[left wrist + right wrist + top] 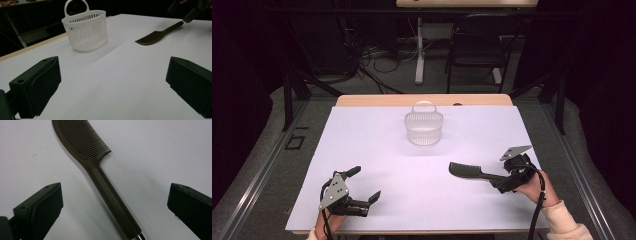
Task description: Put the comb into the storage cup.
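Right gripper [501, 184], lower right of the high view: jaws spread wide, nothing clamped. In the right gripper view the handle of the dark comb [110, 192] runs up between the two black jaws without touching either pad; its toothed head lies at the upper left of that frame. In the high view the comb [469, 171] lies flat on the white table surface [387, 160], right of centre, head pointing toward the frame's left.

Left gripper [366, 187], lower left of the high view: jaws apart, empty, resting low over the sheet, well apart from the comb.

White slatted basket [424, 127], upper centre of the high view: upright, loop handle at its far side; nothing visible inside. In the left gripper view the basket [85, 29] stands at upper left, the comb [160, 35] at upper right; bare sheet lies between them.

Count: two grippers, one comb, one basket. Beyond the table: one dark chair [477, 45], top right.
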`<state>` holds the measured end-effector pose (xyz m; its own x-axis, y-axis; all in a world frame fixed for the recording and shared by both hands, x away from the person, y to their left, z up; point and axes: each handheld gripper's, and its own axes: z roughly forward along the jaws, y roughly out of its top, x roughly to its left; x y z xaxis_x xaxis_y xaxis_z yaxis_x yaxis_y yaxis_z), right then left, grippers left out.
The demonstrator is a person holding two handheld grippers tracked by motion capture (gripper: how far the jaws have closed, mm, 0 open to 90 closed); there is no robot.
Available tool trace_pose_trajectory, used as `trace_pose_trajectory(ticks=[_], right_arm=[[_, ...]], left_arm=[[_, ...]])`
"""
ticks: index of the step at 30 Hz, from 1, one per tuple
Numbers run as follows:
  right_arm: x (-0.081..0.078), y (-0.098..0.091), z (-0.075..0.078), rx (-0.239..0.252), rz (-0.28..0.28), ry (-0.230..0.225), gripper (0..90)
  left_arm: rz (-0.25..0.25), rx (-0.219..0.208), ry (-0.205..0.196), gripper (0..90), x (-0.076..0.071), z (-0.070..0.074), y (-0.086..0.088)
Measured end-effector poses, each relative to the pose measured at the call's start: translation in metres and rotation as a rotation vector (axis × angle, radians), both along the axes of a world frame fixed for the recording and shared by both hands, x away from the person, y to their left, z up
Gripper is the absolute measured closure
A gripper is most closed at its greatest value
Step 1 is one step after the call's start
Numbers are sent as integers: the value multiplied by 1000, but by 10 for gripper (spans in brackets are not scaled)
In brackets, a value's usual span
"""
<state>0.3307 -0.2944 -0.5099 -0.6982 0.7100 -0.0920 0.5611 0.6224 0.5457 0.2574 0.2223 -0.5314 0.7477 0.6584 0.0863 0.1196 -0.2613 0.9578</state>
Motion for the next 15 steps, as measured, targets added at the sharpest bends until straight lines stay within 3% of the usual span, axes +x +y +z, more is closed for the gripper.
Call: trace_pose_trajectory(ticks=[9, 15], right_arm=[[1, 8, 2, -49, 67, 36, 0], [4, 12, 2, -52, 111, 54, 0]], left_arm=[[-1, 3, 0, 0, 0, 0, 0], [-3, 3, 1, 0, 0, 0, 0]])
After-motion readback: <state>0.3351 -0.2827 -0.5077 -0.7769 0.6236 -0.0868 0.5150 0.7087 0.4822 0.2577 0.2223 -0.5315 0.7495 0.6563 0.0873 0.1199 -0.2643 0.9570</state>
